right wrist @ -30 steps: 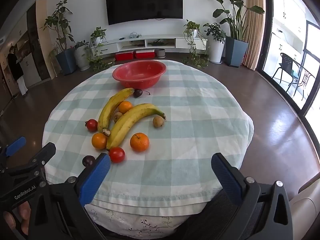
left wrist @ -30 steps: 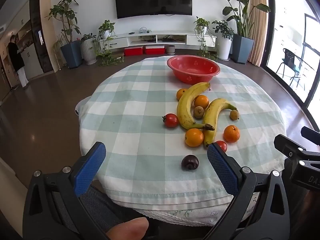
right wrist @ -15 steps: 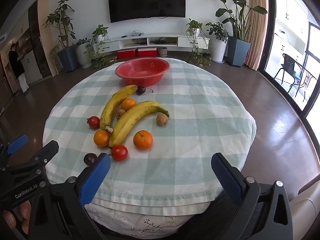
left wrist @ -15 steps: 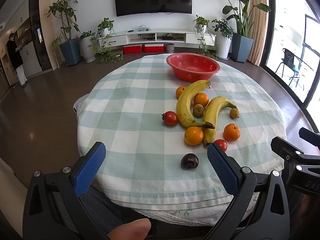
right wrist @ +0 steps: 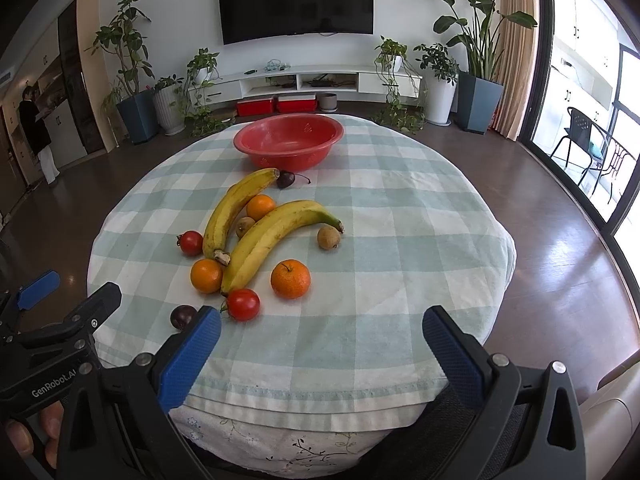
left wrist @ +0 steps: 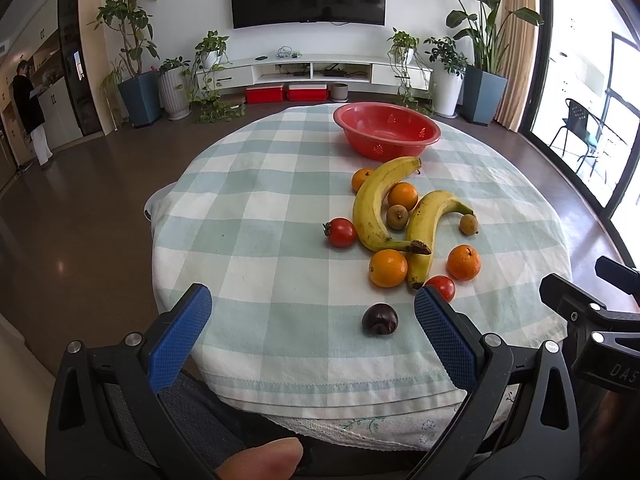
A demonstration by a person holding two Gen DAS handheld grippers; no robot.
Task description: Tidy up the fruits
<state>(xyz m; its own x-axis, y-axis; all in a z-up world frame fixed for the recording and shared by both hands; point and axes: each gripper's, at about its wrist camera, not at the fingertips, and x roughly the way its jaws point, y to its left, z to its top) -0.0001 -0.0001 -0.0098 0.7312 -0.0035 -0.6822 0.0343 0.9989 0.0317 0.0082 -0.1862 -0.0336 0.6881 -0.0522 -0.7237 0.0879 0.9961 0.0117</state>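
A red bowl stands empty at the far side of the round checked table. In front of it lie two bananas, several oranges, two tomatoes, small brown fruits and a dark plum. My left gripper is open and empty over the near table edge, the plum between its fingers' line. My right gripper is open and empty at the near edge, right of the fruit.
A second dark fruit with a stem lies by the bowl. Beyond the table are a TV unit, potted plants, a person at far left and glass doors on the right.
Both grippers have moved slightly forward toward the table; the fruit appears a little closer. Both stay open and empty.
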